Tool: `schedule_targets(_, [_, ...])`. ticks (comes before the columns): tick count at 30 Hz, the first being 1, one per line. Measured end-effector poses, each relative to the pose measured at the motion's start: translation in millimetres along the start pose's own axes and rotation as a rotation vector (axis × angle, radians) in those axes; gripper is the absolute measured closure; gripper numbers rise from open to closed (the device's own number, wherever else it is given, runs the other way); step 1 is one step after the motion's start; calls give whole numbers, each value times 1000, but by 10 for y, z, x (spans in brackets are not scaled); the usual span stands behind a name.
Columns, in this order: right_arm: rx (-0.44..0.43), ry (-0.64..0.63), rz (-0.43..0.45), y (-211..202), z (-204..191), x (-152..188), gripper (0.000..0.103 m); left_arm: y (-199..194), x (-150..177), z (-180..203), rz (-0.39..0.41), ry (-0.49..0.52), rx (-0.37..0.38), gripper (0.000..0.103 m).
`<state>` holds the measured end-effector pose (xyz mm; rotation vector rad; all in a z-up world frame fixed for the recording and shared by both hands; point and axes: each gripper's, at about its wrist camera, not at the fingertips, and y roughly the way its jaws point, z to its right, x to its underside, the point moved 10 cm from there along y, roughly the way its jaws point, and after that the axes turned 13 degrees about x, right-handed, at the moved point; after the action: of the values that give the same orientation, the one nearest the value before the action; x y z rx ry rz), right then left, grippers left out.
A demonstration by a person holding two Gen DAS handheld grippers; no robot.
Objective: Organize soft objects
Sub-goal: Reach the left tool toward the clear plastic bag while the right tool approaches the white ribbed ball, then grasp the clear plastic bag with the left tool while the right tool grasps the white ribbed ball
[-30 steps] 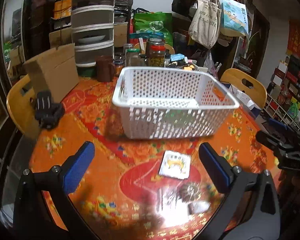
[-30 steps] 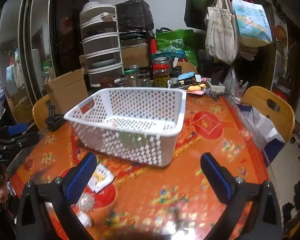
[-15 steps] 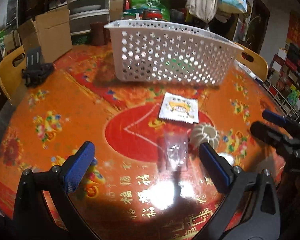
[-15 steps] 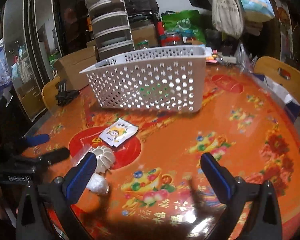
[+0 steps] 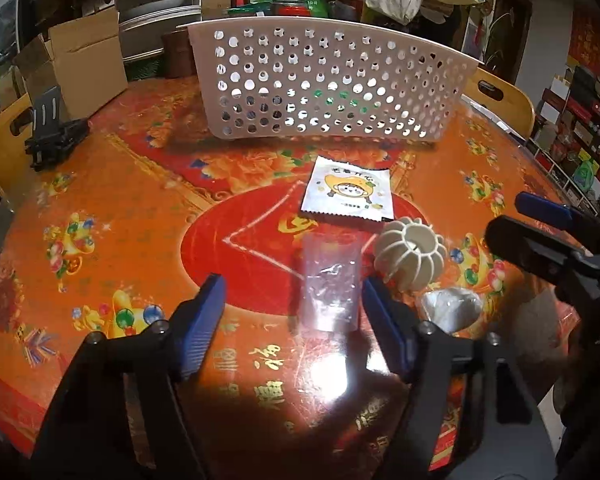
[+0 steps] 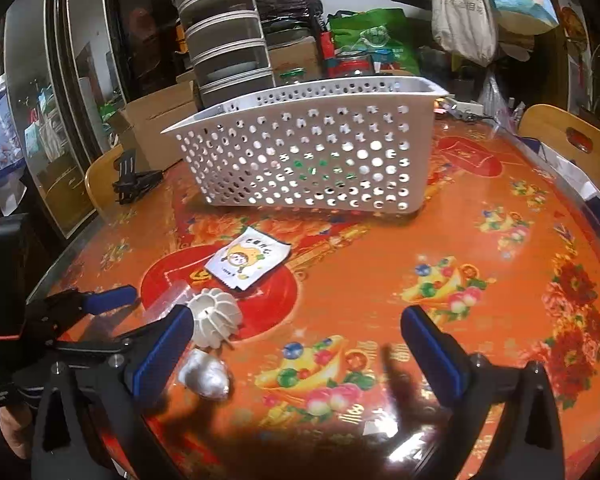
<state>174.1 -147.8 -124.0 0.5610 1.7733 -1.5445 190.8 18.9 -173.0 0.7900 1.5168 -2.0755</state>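
Observation:
A white perforated basket (image 5: 328, 88) (image 6: 312, 152) stands at the back of the orange table. In front of it lie a white cartoon sachet (image 5: 348, 194) (image 6: 249, 258), a clear plastic bag (image 5: 331, 280) (image 6: 166, 300), a white ribbed ball (image 5: 411, 254) (image 6: 216, 316) and a silver foil wad (image 5: 452, 306) (image 6: 206, 374). My left gripper (image 5: 292, 316) is open low over the table, the clear bag between its fingers. My right gripper (image 6: 296, 348) is open and empty, its left finger beside the ribbed ball and foil wad.
A black phone stand (image 5: 52, 132) sits at the table's left edge by a wooden chair (image 5: 0, 152). A cardboard box (image 5: 80, 68), stacked drawers (image 6: 228, 48) and jars crowd behind the basket. Another chair (image 6: 572, 140) stands at the right.
Both grippers have come down lower and closer to the items. The left gripper's fingers have narrowed and now flank the clear bag. The right one has moved in beside the ribbed ball.

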Motion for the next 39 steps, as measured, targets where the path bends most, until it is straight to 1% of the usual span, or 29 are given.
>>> schedule_targets(2, [-8,-6,-5,23,-39,0,0,-6,-2,5,3,3,3,39])
schedule_targets(3, [-10,-11,-9,39,-61,3,0,-10,0,5,5,3,4,43])
schedule_targets(4, [-12,-13,-11,48,-84,6,0,-5,2,0,5,2,3,50])
schedule_targets(5, [-16,-14,-14,56,-101,10,0,-4,3,-6,6,2,2,52])
schedule_targets(7, [-30,-17,-22,76,-154,27,0,-14,-1,-28,12,-1,1,61])
schedule_targets(9, [-40,-27,-23,85,-214,31,0,-32,-7,-79,18,-12,-4,67])
schedule_targets(10, [-44,-34,-25,90,-246,30,0,-41,-7,-105,21,-19,-6,69])
schedule_targets(12, [-53,-51,-27,93,-322,29,2,-65,-12,-185,25,-39,-11,70])
schedule_targets(13, [-56,-62,-26,98,-369,24,5,-76,-10,-216,27,-45,-15,70])
schedule_targets(14, [-55,-72,-25,101,-400,21,10,-87,-8,-243,28,-48,-18,70])
schedule_targets(16, [-56,-99,-34,134,-482,23,17,-108,0,-279,30,-49,-19,70])
schedule_targets(19, [-75,-130,-67,207,-594,54,23,-114,9,-290,24,-33,-16,70])
schedule_targets(21, [-82,-140,-72,224,-634,57,25,-112,6,-291,20,-30,-13,69])
schedule_targets(24, [-91,-162,-89,263,-692,77,38,-99,4,-280,16,-29,-13,69])
schedule_targets(26, [-104,-168,-109,302,-716,106,55,-87,0,-271,12,-27,-10,66])
schedule_targets(27, [-114,-165,-117,313,-724,114,56,-79,-4,-258,7,-26,-2,60])
schedule_targets(28, [-130,-159,-123,322,-734,118,57,-70,-7,-245,2,-25,2,50])
schedule_targets(29, [-130,-154,-123,324,-725,117,58,-61,-5,-235,-1,-24,1,45])
schedule_targets(30, [-124,-149,-122,329,-717,114,58,-51,-10,-227,-5,-19,-5,37])
schedule_targets(32, [-122,-137,-118,322,-692,107,58,-48,-24,-202,-3,-10,-7,36])
schedule_targets(34, [-129,-112,-92,276,-627,78,58,-38,-36,-184,-5,-9,2,36])
schedule_targets(38, [-102,-77,-57,239,-442,10,58,11,-58,-165,-11,-9,3,36])
schedule_targets(39, [-99,-64,-55,238,-386,0,58,29,-55,-161,-14,-10,4,37])
